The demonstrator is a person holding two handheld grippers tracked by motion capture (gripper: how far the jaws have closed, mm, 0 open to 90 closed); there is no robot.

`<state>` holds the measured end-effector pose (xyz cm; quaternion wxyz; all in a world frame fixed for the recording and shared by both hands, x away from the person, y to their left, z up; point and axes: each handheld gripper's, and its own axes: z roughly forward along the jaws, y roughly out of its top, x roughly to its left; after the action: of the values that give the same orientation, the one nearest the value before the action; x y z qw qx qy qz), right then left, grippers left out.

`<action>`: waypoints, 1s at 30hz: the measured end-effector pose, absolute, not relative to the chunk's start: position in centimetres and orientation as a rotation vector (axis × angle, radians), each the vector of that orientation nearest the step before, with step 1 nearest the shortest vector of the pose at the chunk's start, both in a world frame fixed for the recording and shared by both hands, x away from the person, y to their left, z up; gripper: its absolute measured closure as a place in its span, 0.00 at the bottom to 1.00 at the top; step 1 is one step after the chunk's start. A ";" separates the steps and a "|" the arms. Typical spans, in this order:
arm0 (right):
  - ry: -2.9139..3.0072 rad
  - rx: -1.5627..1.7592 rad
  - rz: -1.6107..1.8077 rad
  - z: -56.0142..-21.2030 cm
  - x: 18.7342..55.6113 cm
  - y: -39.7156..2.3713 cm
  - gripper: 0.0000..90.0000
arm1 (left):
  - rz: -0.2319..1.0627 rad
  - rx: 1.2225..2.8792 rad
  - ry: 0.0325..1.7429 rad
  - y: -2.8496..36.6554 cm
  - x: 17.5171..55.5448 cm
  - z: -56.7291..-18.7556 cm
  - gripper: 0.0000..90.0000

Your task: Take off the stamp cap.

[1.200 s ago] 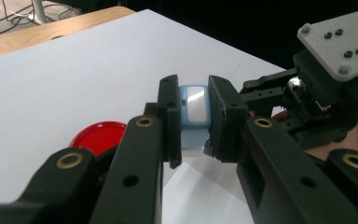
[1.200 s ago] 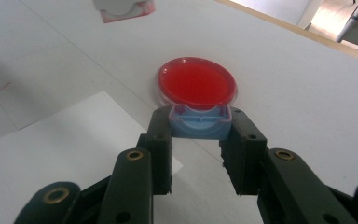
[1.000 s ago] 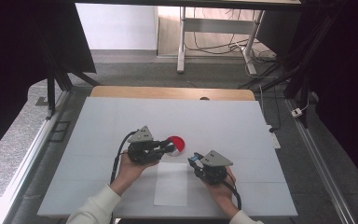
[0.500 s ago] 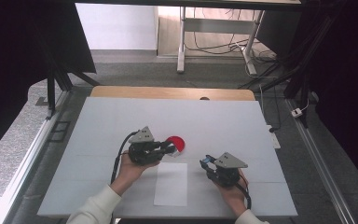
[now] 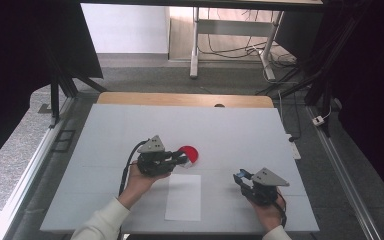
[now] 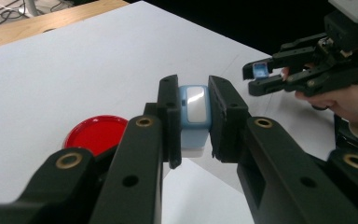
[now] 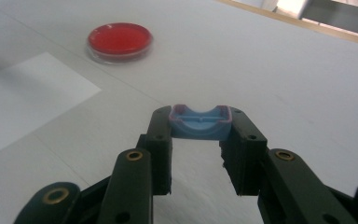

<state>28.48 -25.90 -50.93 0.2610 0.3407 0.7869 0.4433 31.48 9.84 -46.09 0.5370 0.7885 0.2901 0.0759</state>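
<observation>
My left gripper (image 5: 182, 159) is shut on a light blue block (image 6: 193, 126) with a shiny white face; the jaws press on its two sides. It hovers just beside a round red dish (image 5: 190, 153) on the white table (image 5: 130, 125); in the left gripper view the red dish (image 6: 95, 134) lies below and left of the jaws. My right gripper (image 5: 240, 176), at the table's front right, is shut on a small blue open-topped cap (image 7: 199, 125). The left gripper view shows that right gripper (image 6: 261, 74) off to the right, apart from the block.
A white paper sheet (image 5: 183, 196) lies flat at the front between the two hands. The far table edge is a wooden strip (image 5: 180, 99). Beyond it stand a metal frame (image 5: 195, 45) and floor cables (image 5: 230, 50). Dark curtains flank both sides.
My right gripper has moved to the right and slightly nearer the front edge, away from the left gripper, still holding the blue cap. The left gripper and block stayed put.
</observation>
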 end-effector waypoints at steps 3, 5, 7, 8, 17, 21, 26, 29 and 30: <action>2.108 0.950 1.192 -50.9 28.1 -27.4 0.72 | 0.185 1.880 0.692 9.9 31.5 -46.1 0.84; 2.092 0.959 1.173 -50.8 27.7 -28.5 0.72 | 0.192 1.883 0.693 9.9 31.5 -46.1 0.84; 2.075 0.974 1.163 -50.8 27.4 -29.5 0.72 | 0.203 1.884 0.694 9.9 31.5 -46.1 0.84; 2.071 0.985 1.157 -50.8 27.2 -30.0 0.72 | 0.203 1.882 0.695 9.9 31.6 -46.1 0.84; 2.020 1.036 1.157 -50.6 26.8 -32.4 0.72 | 0.230 1.880 0.701 10.2 31.7 -45.9 0.83; 2.036 1.017 1.147 -50.7 27.1 -32.0 0.72 | 0.237 1.883 0.700 10.2 31.8 -45.9 0.83; 2.048 1.006 1.139 -50.8 27.3 -31.9 0.72 | 0.257 1.881 0.702 10.2 32.0 -45.7 0.83; 2.046 1.008 1.141 -50.8 27.4 -32.0 0.72 | 0.268 1.881 0.698 10.2 32.2 -45.5 0.83; 2.044 1.008 1.140 -50.8 27.4 -32.0 0.72 | 0.271 1.880 0.698 10.2 32.2 -45.5 0.83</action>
<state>27.41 -32.04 -50.77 0.2925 0.3783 0.7669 0.4279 32.23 10.16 -45.49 0.5302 0.7877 0.2924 0.1137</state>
